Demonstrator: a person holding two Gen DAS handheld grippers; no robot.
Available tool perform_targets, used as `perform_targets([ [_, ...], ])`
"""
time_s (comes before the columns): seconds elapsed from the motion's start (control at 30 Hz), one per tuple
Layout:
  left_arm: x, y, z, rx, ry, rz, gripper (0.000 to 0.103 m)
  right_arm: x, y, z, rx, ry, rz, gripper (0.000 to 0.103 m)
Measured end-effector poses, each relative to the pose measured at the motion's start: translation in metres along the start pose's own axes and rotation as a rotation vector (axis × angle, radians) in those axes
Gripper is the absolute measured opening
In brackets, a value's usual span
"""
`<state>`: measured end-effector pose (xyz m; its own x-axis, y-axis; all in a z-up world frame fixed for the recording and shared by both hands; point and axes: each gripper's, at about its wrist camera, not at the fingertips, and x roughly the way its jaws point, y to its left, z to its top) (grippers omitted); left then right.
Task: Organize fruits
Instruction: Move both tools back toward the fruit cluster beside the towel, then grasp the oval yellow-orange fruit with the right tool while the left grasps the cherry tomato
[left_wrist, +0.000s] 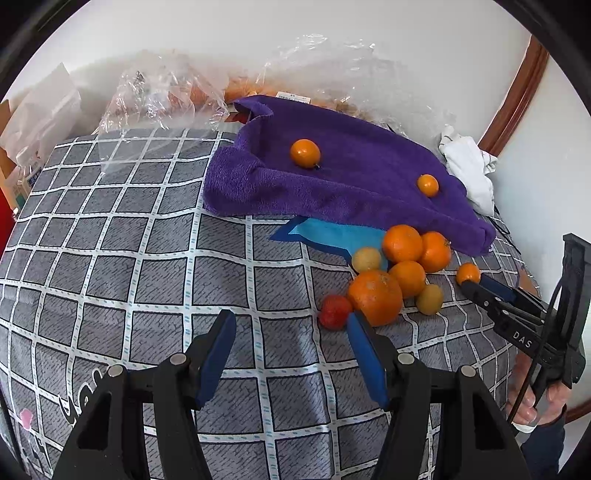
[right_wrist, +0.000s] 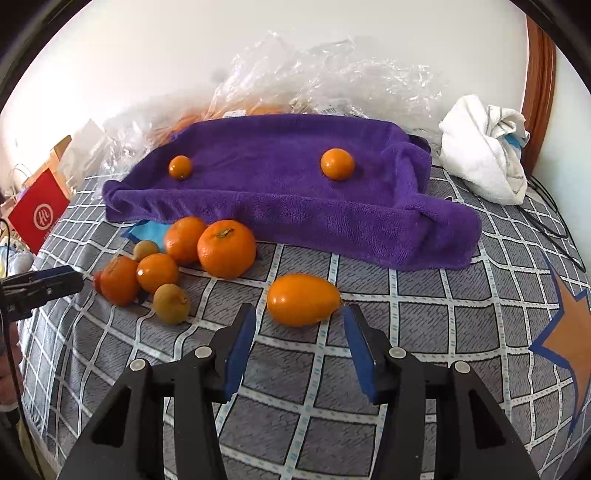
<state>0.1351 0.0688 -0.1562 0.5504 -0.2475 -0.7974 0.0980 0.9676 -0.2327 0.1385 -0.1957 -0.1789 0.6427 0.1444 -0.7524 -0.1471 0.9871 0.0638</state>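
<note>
A purple towel (left_wrist: 354, 184) (right_wrist: 280, 192) lies on the grid-patterned bed with two small oranges (left_wrist: 305, 153) (left_wrist: 427, 185) on it; in the right wrist view they sit on the towel at left (right_wrist: 180, 167) and right (right_wrist: 337, 164). A pile of oranges (left_wrist: 402, 243) (right_wrist: 226, 248), yellowish fruits (left_wrist: 429, 298) (right_wrist: 171, 303) and a red fruit (left_wrist: 334, 312) lies in front of the towel. An oval orange fruit (right_wrist: 302, 299) (left_wrist: 467, 274) lies apart, just ahead of my open right gripper (right_wrist: 300, 323). My left gripper (left_wrist: 291, 334) is open and empty, its right finger beside the pile.
Clear plastic bags (left_wrist: 159, 92) (right_wrist: 325, 77) with fruit lie behind the towel by the wall. A white cloth (left_wrist: 469, 166) (right_wrist: 484, 147) lies at the right. A blue fabric piece (left_wrist: 332, 236) pokes out under the towel. A red bag (right_wrist: 37, 214) stands off the bed's left.
</note>
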Motion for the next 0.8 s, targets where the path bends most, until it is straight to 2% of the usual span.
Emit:
perform_targets([
  [0.1, -0.004, -0.001, 0.0, 0.025, -0.017, 0.014, 0.061, 0.008, 0.001, 0.004, 0.001, 0.001, -0.022, 0.049],
  [0.2, -0.007, 0.001, -0.001, 0.026, -0.022, 0.026, 0.061, 0.015, 0.004, 0.005, -0.012, 0.012, -0.055, 0.041],
  [0.37, -0.009, 0.0, -0.005, 0.021, -0.023, 0.014, 0.061, 0.01, -0.002, 0.003, 0.015, -0.004, -0.028, 0.04],
  [0.57, 0.0, -0.016, -0.009, 0.059, -0.013, -0.006, 0.061, -0.007, -0.014, -0.016, 0.061, -0.031, -0.019, 0.04],
  [0.67, 0.005, -0.025, -0.011, 0.078, -0.025, -0.01, 0.052, -0.013, -0.018, -0.026, 0.078, -0.038, -0.034, 0.04],
  [0.73, 0.01, -0.03, -0.01, 0.088, -0.021, 0.016, 0.047, -0.015, -0.022, -0.027, 0.098, -0.046, -0.02, 0.04],
  [0.8, 0.015, -0.033, -0.011, 0.094, -0.021, 0.048, 0.035, -0.015, -0.025, -0.027, 0.109, -0.046, -0.017, 0.04],
])
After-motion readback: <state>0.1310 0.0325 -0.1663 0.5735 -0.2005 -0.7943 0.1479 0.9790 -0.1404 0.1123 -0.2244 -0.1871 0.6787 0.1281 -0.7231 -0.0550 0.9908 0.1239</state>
